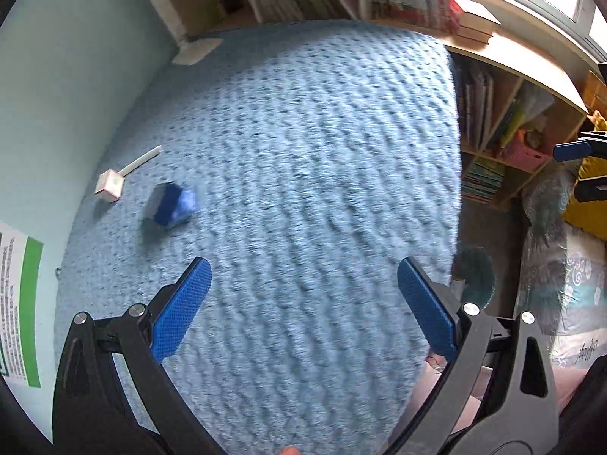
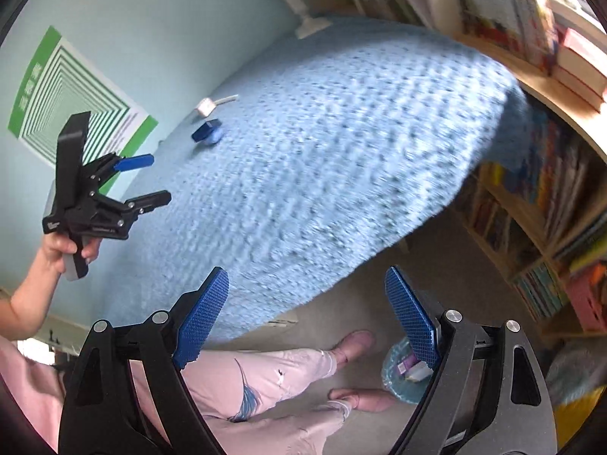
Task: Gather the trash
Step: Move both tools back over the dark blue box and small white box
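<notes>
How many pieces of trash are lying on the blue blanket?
2: a small white box with a white strip near the wall, and a blue carton just beside it toward the middle. Others may lie outside the views.

Bright daylight, motion blur (fisheye-bent edges)

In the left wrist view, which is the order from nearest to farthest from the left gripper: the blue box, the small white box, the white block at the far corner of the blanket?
From the left gripper, open and empty over the blue blanket:
1. Blue box, ahead to the left.
2. Small white box, just beyond it, near the wall.
3. White block, at the far corner.
</notes>
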Action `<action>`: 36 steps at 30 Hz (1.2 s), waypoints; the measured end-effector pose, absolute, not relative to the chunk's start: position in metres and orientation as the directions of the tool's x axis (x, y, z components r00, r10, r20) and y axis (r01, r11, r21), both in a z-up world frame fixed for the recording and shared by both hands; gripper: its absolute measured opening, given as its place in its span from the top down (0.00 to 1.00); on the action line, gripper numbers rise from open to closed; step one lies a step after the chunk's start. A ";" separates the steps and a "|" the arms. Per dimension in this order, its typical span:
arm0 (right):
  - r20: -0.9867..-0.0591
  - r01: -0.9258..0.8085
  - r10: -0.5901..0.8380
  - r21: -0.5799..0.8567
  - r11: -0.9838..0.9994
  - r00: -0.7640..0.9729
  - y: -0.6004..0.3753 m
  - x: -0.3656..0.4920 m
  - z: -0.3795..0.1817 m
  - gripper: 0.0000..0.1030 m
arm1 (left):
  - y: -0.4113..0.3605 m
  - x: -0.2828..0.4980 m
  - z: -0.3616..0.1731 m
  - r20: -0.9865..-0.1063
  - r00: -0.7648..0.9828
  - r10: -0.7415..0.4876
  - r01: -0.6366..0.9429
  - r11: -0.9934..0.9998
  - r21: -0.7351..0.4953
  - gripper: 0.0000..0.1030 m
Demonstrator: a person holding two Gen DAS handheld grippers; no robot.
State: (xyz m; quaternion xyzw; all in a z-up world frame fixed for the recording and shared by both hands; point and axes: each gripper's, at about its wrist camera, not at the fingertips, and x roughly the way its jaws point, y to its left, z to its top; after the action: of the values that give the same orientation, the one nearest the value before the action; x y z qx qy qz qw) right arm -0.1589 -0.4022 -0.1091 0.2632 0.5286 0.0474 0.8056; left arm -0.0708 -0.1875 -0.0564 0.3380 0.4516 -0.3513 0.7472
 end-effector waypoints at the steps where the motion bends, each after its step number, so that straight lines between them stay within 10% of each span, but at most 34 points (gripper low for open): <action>1: -0.825 0.170 0.369 0.474 0.864 0.427 -0.394 -0.142 -0.108 0.18 | -0.175 -0.058 -0.053 -0.909 0.363 -0.206 0.814 0.545 0.202 0.07; 36: -0.866 -0.053 0.430 0.432 0.900 0.255 -0.213 0.200 -0.164 0.18 | -0.070 0.214 -0.112 -0.925 0.351 -0.147 0.789 0.578 0.207 0.07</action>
State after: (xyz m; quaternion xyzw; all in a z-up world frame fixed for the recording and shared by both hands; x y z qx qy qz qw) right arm 0.1999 -0.2133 -0.1644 0.1598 0.5901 0.1557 0.7759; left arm 0.2136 -0.0701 -0.1122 0.3370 0.4766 -0.3123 0.7495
